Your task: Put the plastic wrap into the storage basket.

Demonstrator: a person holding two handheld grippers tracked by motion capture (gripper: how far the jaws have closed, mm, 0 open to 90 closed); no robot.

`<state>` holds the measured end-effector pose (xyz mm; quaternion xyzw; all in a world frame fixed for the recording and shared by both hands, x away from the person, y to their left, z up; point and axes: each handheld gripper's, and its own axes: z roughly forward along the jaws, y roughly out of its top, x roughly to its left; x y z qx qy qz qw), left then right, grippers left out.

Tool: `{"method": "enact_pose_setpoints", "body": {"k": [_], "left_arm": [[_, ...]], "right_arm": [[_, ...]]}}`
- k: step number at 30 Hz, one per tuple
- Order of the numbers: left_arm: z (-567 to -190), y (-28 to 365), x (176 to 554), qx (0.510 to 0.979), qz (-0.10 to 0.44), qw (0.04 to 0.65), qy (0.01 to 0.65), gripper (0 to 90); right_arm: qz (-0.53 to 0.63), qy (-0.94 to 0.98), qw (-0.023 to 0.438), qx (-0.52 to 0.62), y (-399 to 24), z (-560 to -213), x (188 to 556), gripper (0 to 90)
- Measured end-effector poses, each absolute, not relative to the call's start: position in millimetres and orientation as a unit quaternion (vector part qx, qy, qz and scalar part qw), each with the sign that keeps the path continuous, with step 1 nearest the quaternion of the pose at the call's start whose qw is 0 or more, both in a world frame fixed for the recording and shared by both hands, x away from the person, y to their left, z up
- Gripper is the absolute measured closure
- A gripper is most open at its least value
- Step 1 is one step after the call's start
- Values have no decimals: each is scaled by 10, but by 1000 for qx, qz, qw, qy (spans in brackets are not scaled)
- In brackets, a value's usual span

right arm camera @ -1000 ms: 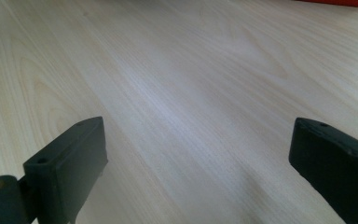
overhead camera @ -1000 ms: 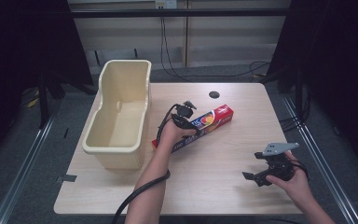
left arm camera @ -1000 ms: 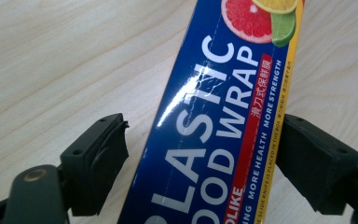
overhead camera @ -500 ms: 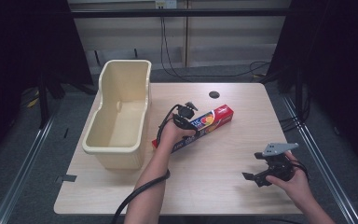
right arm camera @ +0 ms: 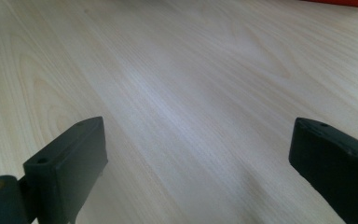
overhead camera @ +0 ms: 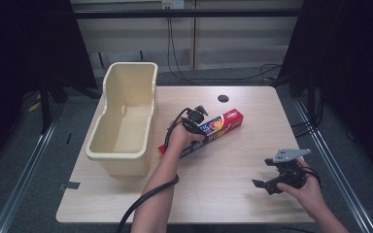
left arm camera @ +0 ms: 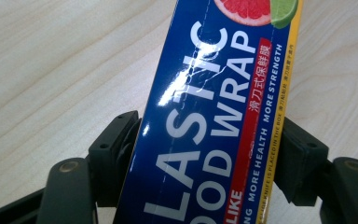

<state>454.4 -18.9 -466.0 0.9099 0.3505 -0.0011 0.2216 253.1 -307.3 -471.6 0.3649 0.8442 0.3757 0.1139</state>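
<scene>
A long blue and red plastic wrap box [overhead camera: 221, 124] lies slantwise on the wooden table [overhead camera: 233, 194], just right of the bin. My left gripper [overhead camera: 194, 131] is down over the box's middle. In the left gripper view its two black jaws press against both long sides of the plastic wrap box [left arm camera: 205, 126], so my left gripper [left arm camera: 205, 161] is shut on it. My right gripper [overhead camera: 266, 183] rests low near the table's front right, held in a hand. My right gripper [right arm camera: 196, 163] stands open in the right gripper view, with bare wood between its jaws.
A tall cream plastic bin [overhead camera: 126, 116] stands empty on the table's left side. A round black cable hole [overhead camera: 223, 98] sits near the far edge. A red corner of the box [right arm camera: 340, 2] shows far off. Cables trail on the floor behind the table.
</scene>
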Motion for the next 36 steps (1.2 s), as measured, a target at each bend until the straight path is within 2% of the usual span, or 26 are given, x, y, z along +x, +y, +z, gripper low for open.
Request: {"method": "enact_pose_setpoints", "body": {"k": [7,13,21,27,36], "left_arm": [[-4626,-216,4486,910,-23,195,365,341],[-4597,-298,4481,919,-14,166,357,333],[-4656,-319,4509,918,-19,171,356,322],[-4645,-341,4518,923,-20,165,348,368],[-4540,-380,4473,910,-48,143,387,402]], "right_arm": [[375,844,118,364,-3089,-4712,2531,42],[374,844,119,367,-3090,-4708,2525,42],[373,846,115,364,-3081,-4720,2524,42],[373,843,118,369,-3094,-4714,2522,42],[374,844,121,366,-3111,-4716,2524,42]]}}
